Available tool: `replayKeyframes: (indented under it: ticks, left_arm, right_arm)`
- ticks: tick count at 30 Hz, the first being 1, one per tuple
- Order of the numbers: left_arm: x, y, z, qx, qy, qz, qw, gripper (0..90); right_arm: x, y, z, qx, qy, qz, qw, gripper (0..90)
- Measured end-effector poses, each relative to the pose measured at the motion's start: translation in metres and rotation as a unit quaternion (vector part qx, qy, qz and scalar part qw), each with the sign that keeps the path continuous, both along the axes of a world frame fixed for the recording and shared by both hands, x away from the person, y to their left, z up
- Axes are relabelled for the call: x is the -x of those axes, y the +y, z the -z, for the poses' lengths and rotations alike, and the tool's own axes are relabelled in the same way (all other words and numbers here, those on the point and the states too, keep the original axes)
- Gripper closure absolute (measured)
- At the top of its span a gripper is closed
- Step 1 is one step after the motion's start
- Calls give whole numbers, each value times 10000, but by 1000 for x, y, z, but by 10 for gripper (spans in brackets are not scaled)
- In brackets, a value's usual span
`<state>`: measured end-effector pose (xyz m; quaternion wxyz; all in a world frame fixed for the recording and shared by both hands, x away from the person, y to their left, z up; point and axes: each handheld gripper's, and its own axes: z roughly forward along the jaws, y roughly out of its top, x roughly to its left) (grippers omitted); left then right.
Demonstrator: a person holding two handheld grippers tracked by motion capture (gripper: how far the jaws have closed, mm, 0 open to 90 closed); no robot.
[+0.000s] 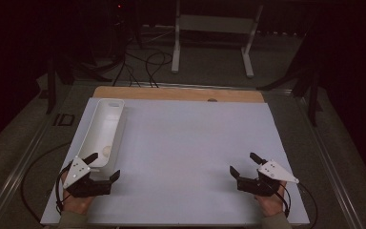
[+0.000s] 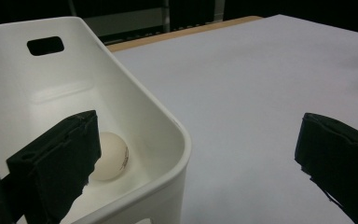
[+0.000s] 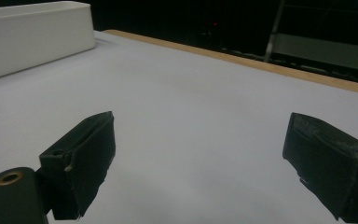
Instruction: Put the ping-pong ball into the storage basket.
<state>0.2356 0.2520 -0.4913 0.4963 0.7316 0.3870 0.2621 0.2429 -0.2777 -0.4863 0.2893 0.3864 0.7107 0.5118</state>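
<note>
Desk [image 1: 186, 157] white-topped. Long white bin [image 1: 104, 130] along its left side, near end straddled by left claw [image 1: 104, 165], jaws spread wide, holding nothing. Right claw [image 1: 244, 163] near right edge, also spread, empty. Pale egg-like ball [image 2: 109, 156] sits in bin's near end.
</note>
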Motion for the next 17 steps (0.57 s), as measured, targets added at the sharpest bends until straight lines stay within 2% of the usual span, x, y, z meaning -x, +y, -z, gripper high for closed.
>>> replayKeyframes:
  ticks: [11,17]
  left_arm:
    - [0,0,0,46,7,-113,9999,0]
    - [0,0,-1,50,4,-163,9999,0]
  right_arm:
    - [6,-5,0,-96,-352,74,9993,87]
    - [7,-6,1,-85,-417,90,9991,87]
